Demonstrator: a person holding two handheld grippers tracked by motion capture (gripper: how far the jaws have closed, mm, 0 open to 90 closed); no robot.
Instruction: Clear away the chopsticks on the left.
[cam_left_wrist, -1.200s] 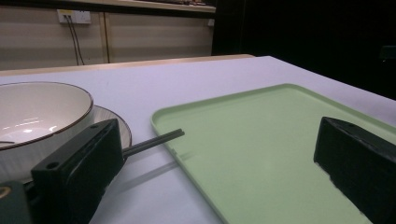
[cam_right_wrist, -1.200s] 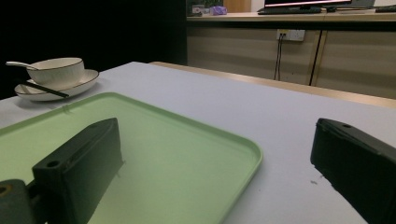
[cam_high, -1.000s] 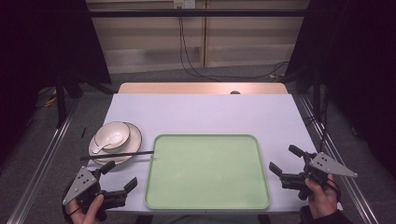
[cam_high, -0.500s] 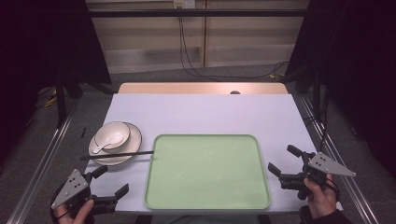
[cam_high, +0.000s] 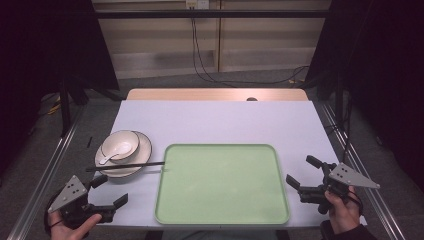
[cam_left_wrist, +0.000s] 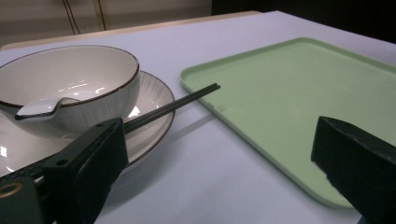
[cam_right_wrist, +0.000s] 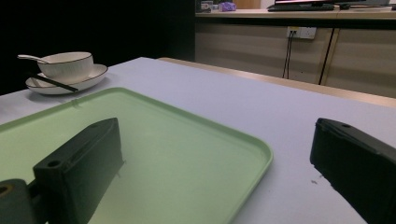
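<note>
My left gripper (cam_high: 102, 195) fingers wide, empty, aimed at black chopsticks (cam_high: 125, 166) bridging white ribbed plate (cam_high: 142, 150) and pale green tray (cam_high: 222, 182) | right gripper (cam_high: 306, 178) fingers wide, empty, beside tray, ready.

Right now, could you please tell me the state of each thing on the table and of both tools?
Pale green plastic tray: empty, flat on the table.
White ceramic bowl: upright on the plate, spoon inside.
White ceramic spoon: resting in the bowl.
White ribbed plate: under the bowl.
Black chopsticks: laid across the plate's rim, tips reaching the tray's edge.
Left tool: open, empty.
Right tool: open, empty.
</note>
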